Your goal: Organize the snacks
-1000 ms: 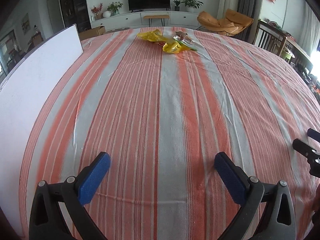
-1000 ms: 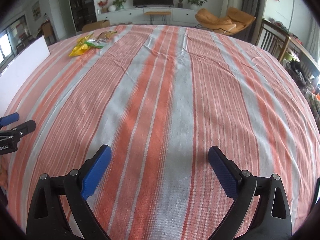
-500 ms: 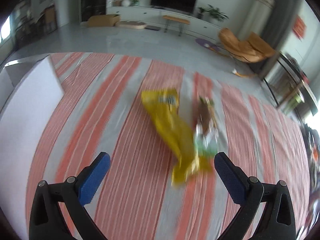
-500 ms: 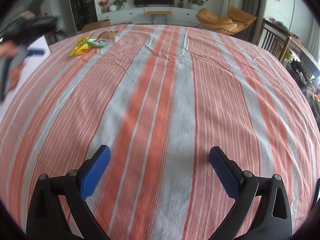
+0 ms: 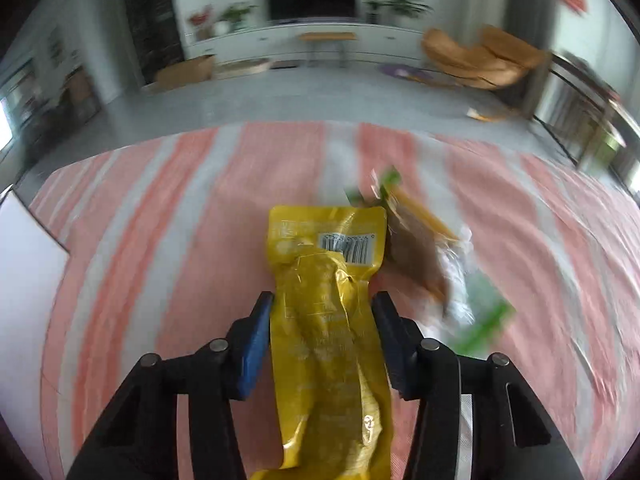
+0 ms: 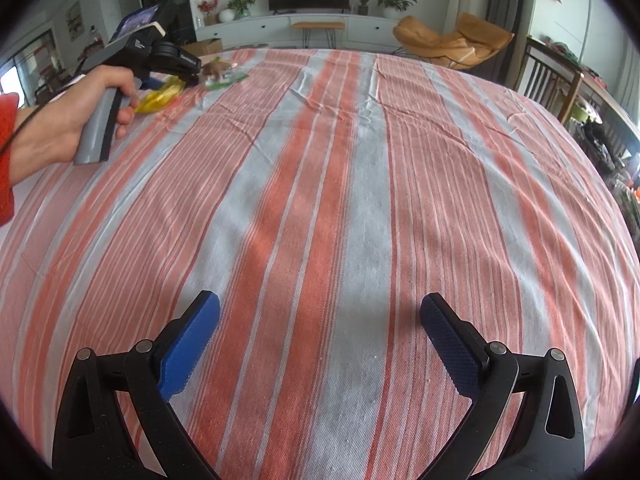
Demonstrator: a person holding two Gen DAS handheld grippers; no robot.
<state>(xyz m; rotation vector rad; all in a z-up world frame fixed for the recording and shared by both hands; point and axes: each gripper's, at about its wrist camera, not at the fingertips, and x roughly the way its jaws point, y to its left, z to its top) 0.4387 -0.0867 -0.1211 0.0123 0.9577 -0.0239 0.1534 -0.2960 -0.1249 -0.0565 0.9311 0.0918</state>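
A long yellow snack packet [image 5: 326,312] with a barcode lies on the striped tablecloth between the blue pads of my left gripper [image 5: 323,304], whose jaws have closed in against its sides. A brown and green snack packet [image 5: 436,264] lies just to its right, blurred. In the right wrist view the left gripper is far left at the table's back, over the yellow packet [image 6: 160,96] and the green packet [image 6: 224,76]. My right gripper [image 6: 320,312] is open and empty above the tablecloth near the front.
A white board [image 5: 28,272] stands at the table's left edge. The orange and grey striped tablecloth [image 6: 340,168] covers the whole table. A dark wooden chair [image 6: 552,84] stands at the right edge. The living room lies beyond the far edge.
My left gripper has moved across the table to the far snacks and its jaws have narrowed from wide open onto the yellow packet. The right gripper has stayed in place.
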